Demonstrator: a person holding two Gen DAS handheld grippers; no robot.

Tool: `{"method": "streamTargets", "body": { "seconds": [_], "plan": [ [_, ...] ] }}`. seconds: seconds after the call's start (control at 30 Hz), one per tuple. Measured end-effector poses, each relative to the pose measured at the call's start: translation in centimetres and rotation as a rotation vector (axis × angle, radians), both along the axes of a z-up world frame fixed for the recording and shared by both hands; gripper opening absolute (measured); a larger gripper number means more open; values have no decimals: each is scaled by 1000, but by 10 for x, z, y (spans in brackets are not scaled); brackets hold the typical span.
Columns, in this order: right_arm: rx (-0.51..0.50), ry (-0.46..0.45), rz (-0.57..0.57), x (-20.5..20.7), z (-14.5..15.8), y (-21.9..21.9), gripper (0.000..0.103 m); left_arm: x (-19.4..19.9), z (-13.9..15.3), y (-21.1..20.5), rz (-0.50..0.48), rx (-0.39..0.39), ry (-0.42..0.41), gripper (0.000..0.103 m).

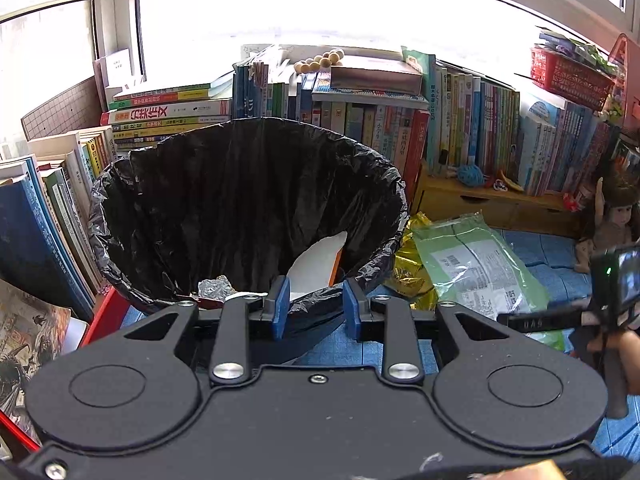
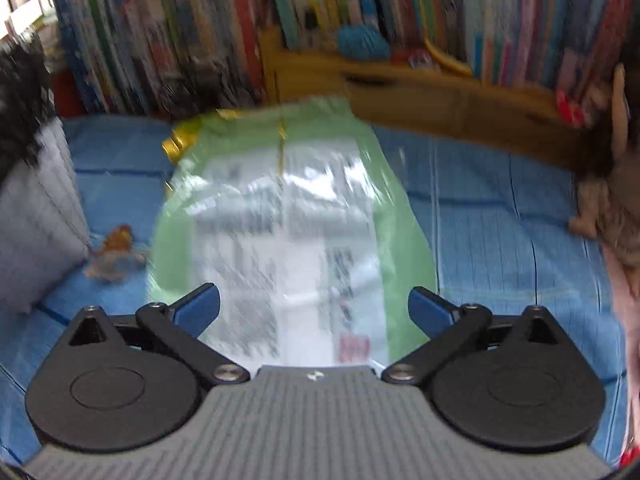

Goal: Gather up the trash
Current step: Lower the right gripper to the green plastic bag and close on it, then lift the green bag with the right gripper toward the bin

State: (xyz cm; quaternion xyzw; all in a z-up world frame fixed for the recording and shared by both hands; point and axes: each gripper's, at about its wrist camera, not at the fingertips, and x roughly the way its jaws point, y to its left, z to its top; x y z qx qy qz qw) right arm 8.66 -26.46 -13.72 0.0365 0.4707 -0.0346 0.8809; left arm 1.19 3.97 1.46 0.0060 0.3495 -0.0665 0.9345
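A bin with a black liner (image 1: 240, 200) fills the middle of the left wrist view. It holds a white card (image 1: 320, 260) and crumpled silver foil (image 1: 216, 286). My left gripper (image 1: 316, 308) hovers at the bin's near rim, its blue pads (image 1: 280, 304) a short gap apart with nothing pinched. A green plastic mailer with a shipping label (image 2: 288, 220) (image 1: 476, 264) lies on the blue mat (image 2: 500, 240), right of the bin. My right gripper (image 2: 314, 304) stands wide open just over the mailer's near end. A gold foil wrapper (image 1: 408, 268) (image 2: 180, 142) sits between mailer and bin.
A small orange wrapper (image 2: 116, 248) lies by the bin's grey wall (image 2: 40, 220). Rows of books (image 1: 460, 128) and a wooden drawer shelf (image 2: 440, 88) line the back. A doll (image 1: 612, 216) sits at the right. The right wrist view is motion-blurred.
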Motion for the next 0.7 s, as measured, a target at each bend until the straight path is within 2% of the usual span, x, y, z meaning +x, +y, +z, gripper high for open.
{"method": "streamTargets", "body": {
  "seconds": [0.17, 0.27, 0.57, 0.63, 0.7],
  "plan": [
    [62, 98, -84, -2, -36, -13, 103, 1, 0, -3, 1, 10, 5, 29],
    [123, 118, -92, -6, -48, -10, 103, 1, 0, -3, 2, 9, 8, 29],
    [267, 168, 56, -20, -59, 37, 103, -2, 5, -3, 14, 5, 10, 28],
    [263, 196, 124, -26, -59, 51, 103, -6, 11, -4, 4, -7, -10, 27],
    [300, 225, 216, -33, -58, 64, 103, -12, 19, -6, -21, -22, -40, 27]
  ]
}}
